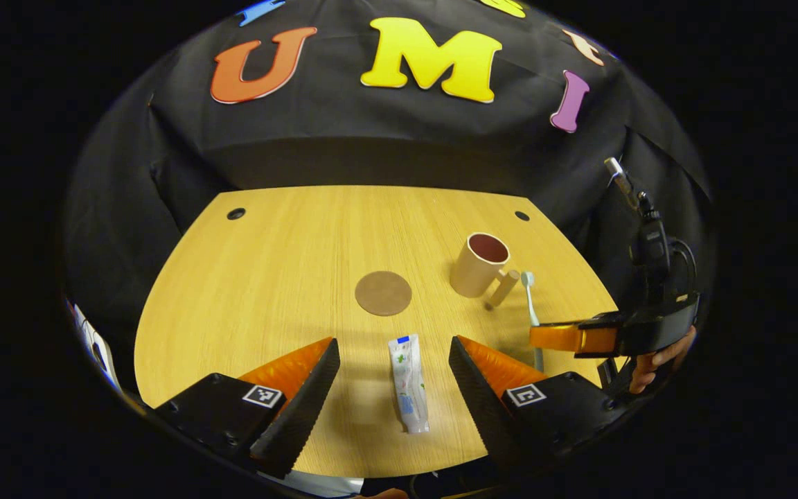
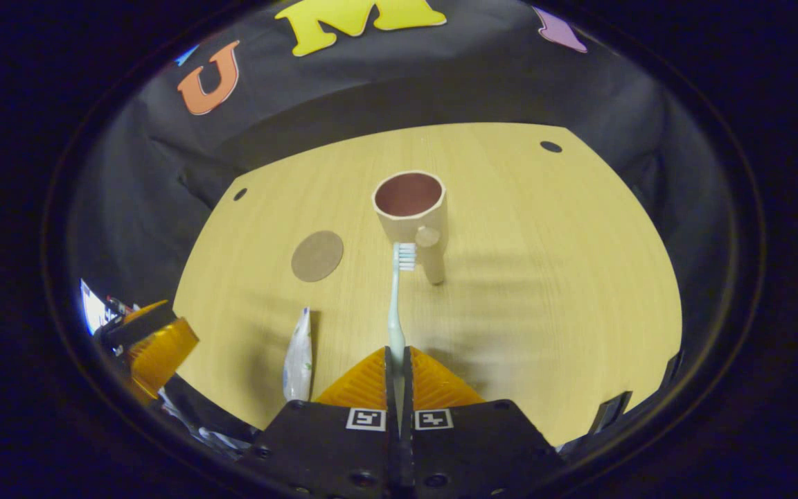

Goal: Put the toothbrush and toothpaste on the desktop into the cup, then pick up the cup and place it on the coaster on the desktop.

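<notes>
Two views, left gripper view first:
Left claw (image 1: 394, 378): spread wide, holding nothing, poised low over the near edge of the desk (image 1: 288, 242).
Toothpaste (image 1: 409, 382): flat on the desk, dead centre between the two open fingers, long axis running straight away from the camera, cap end nearest. It lies across the closing line, so a squeeze would meet its sides. Nice line-up!
Coaster (image 1: 383, 292): bare, just beyond the tube's far end.
Cup (image 1: 479, 265): upright, right of the coaster, handle turned toward the near right.
Right claw (image 1: 553, 337): coming in from the right edge, a hand (image 1: 655, 360) behind it, at the handle end of the toothbrush (image 1: 530, 299).

Now the right gripper view:
Right claw (image 2: 397, 371): pinched narrow on the toothbrush (image 2: 396, 305) handle.
Toothbrush axis: straight ahead along the fingers, bristle head leading.
Cup (image 2: 411, 208): directly in front, mouth open, the bristles right at its near wall beside the handle; whether they touch is hard to tell.
Toothpaste (image 2: 298, 357): near left on the desk.
Left claw (image 2: 153, 343): at the far left edge.
Nearer hand: right for the cup, left for the tube, by my reckoning.
</notes>
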